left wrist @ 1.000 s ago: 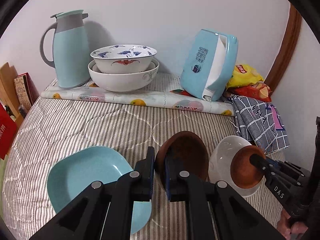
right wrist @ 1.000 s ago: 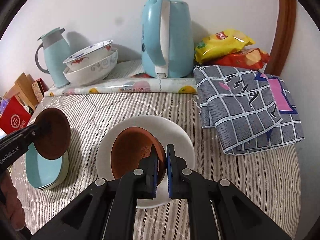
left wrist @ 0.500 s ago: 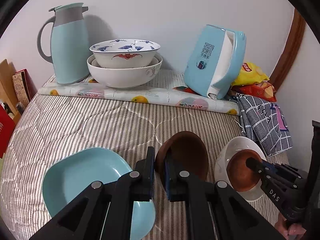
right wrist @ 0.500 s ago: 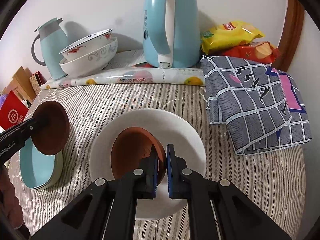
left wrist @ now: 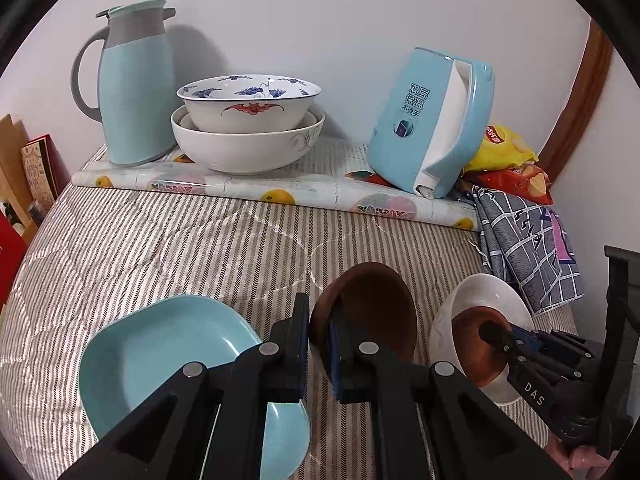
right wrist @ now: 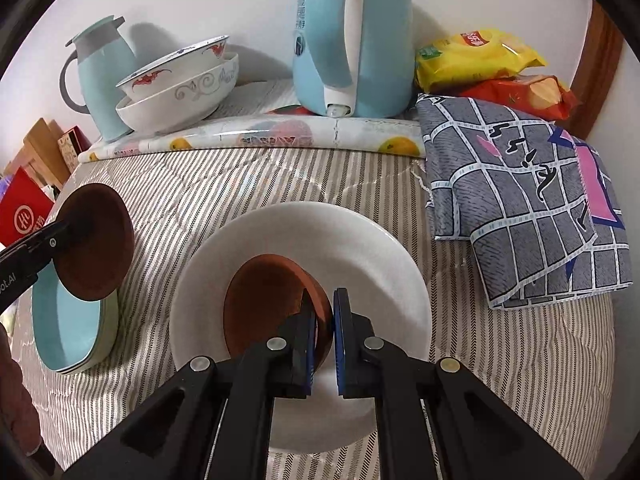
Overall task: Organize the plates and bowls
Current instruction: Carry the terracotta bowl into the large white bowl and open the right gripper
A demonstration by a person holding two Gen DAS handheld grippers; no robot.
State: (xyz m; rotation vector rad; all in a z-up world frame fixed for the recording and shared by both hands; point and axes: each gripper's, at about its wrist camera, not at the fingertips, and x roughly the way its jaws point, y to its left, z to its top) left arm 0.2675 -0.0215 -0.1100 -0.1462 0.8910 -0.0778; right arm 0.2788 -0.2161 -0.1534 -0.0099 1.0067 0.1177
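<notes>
My left gripper is shut on the rim of a dark brown wooden bowl and holds it above the striped cloth, beside the stacked teal plates. In the right wrist view that bowl hangs over the teal plates. My right gripper is shut on the rim of a second brown bowl, which sits tilted inside a white plate. The same pair shows in the left wrist view: brown bowl in white plate.
At the back stand a teal jug, two nested white patterned bowls and a tilted teal kettle on a fruit-print mat. Snack bags and a grey checked cloth lie at the right. Boxes sit at the left edge.
Both grippers keep their bowls. The right gripper has lowered its brown bowl further into the white plate; the left view has shifted slightly closer and lower.
</notes>
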